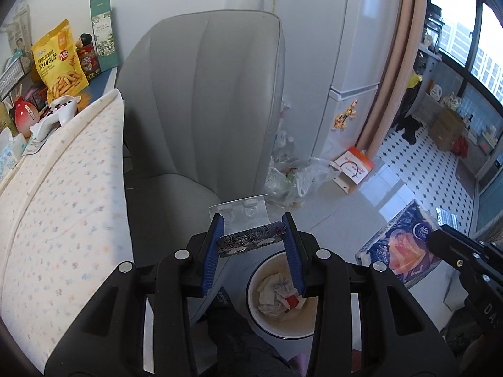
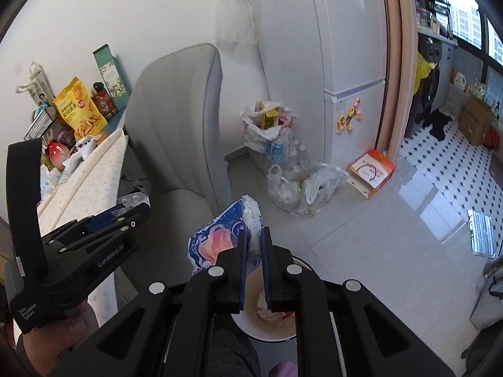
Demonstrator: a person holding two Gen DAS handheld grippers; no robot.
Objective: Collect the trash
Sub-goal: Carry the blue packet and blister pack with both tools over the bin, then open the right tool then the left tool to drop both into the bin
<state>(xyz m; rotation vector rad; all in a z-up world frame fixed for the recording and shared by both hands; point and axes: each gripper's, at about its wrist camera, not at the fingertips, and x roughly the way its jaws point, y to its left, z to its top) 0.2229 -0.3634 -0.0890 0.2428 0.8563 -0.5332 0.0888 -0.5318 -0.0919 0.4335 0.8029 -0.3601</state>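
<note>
My left gripper [image 1: 254, 223] is shut on a clear blister pack with a foil backing [image 1: 248, 238] and holds it above and just left of a round white trash bin [image 1: 301, 330] that holds crumpled tissue and a red scrap. My right gripper [image 2: 253, 235] is shut on a blue and pink plastic wrapper [image 2: 220, 235], held over the same bin [image 2: 251, 330]. The wrapper also shows in the left wrist view [image 1: 402, 245], and the left gripper also shows at the left of the right wrist view [image 2: 125, 210].
A grey chair [image 1: 201, 100] stands just behind the bin. A patterned cushion [image 1: 63, 188] and a cluttered desk with a yellow snack bag [image 1: 59, 59] lie to the left. Clear plastic bags [image 2: 301, 185], an orange box [image 2: 372, 169] and a white fridge [image 2: 339, 62] stand beyond.
</note>
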